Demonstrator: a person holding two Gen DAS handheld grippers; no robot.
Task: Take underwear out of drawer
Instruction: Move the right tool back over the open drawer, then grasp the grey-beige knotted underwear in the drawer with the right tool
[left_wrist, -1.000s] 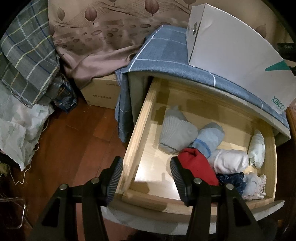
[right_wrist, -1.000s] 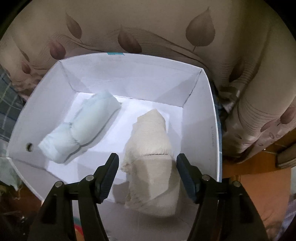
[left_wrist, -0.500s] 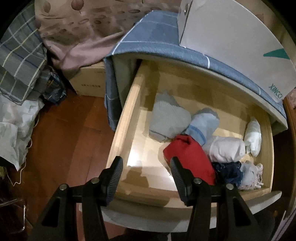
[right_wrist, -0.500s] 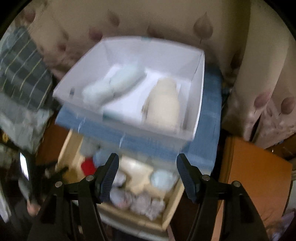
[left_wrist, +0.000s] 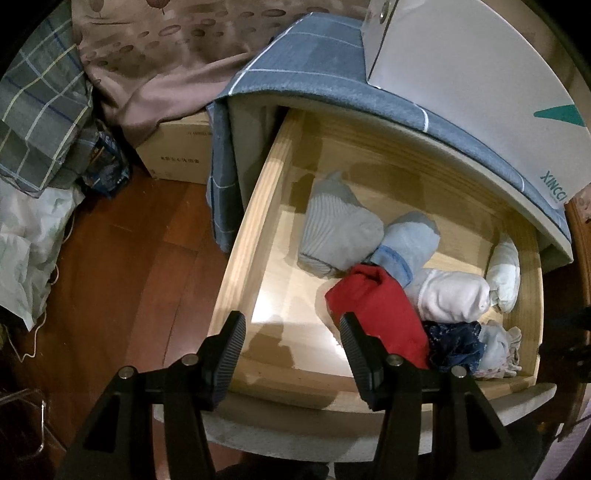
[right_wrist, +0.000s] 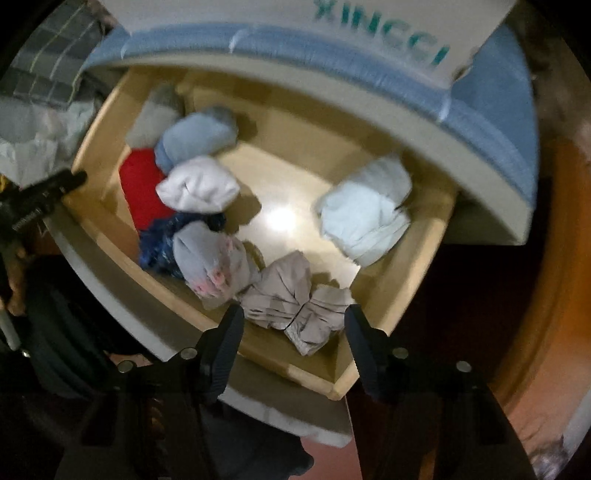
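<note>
The right gripper (right_wrist: 291, 332) is pointed down over the drawer's (right_wrist: 325, 380) near corner; its jaws are closing, with nothing pressed between them. Just ahead of the fingertips a beige folded underwear bundle (right_wrist: 295, 302) is seen lying flat, its long axis slanted from upper left to lower right across the jaw gap. It is judged soft, light and compressible, best pinched across its thick middle fold. Farther out lie a white roll (right_wrist: 365, 210) and a red roll (right_wrist: 142, 188). The left gripper (left_wrist: 291, 343) is held apart, empty, above the drawer's other front corner
</note>
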